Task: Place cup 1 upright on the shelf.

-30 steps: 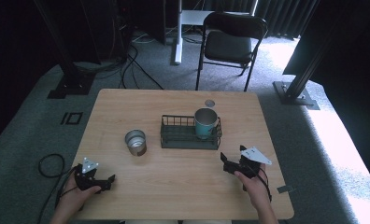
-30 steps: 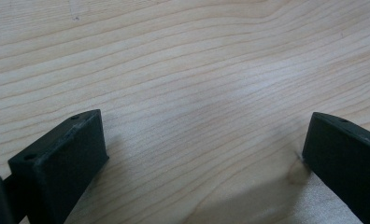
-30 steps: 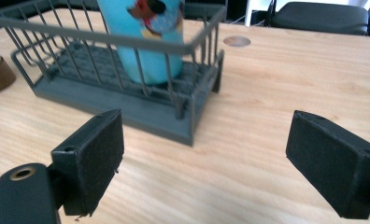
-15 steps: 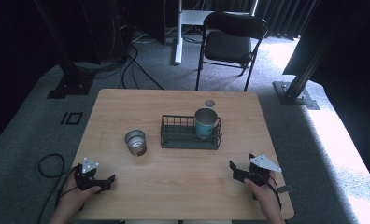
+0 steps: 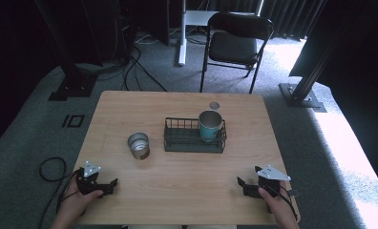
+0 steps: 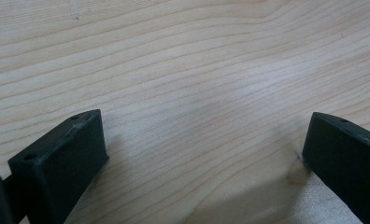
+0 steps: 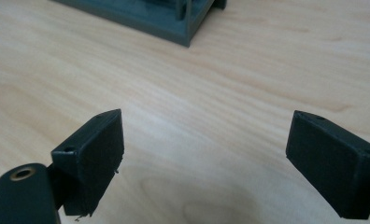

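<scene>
Standing near the middle of the light wooden table, the dark wire basket keeps the teal metal cup upright in its right end, while the small silver metal cup waits just beside its left side. Near the front corners, the left gripper and the right gripper rest with jaws wide apart and hold nothing, probably because neither cup is within reach.

A small silver metal cup stands upright, open end up, on my table, just left of a dark wire basket. A teal cup stands upright in the basket's right end.
</scene>
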The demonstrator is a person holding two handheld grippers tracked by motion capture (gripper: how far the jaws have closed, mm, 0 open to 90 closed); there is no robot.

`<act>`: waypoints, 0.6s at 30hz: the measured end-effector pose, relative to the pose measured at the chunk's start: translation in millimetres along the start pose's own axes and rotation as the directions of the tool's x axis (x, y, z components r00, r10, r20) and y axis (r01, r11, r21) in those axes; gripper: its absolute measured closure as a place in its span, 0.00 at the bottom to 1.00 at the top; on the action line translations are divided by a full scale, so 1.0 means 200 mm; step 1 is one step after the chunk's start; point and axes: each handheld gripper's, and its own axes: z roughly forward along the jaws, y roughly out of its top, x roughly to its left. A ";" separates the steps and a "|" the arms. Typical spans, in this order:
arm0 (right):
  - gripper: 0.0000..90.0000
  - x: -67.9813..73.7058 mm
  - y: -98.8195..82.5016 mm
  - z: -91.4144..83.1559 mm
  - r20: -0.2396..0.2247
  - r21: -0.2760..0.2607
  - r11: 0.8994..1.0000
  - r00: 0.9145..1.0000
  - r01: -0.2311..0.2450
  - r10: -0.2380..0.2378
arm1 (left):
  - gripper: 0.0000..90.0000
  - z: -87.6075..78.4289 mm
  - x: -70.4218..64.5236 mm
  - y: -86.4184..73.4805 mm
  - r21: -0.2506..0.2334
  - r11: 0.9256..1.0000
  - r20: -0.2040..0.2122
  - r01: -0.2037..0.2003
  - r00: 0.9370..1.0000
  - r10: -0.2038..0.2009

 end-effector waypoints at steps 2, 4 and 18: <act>0.12 -0.01 -0.01 -0.01 -0.020 0.012 1.000 1.000 0.007 -0.007 | 0.00 0.00 0.00 0.00 0.000 1.000 0.000 0.000 1.000 0.000; 0.12 -0.01 -0.02 -0.02 -0.060 0.029 0.999 0.998 0.024 -0.022 | 0.00 0.00 0.00 0.00 0.001 1.000 0.001 -0.002 1.000 0.002; 0.12 -0.10 -0.09 -0.05 -0.053 0.104 0.991 0.995 0.085 -0.079 | 0.00 0.00 0.00 0.00 0.001 1.000 0.001 -0.002 1.000 0.002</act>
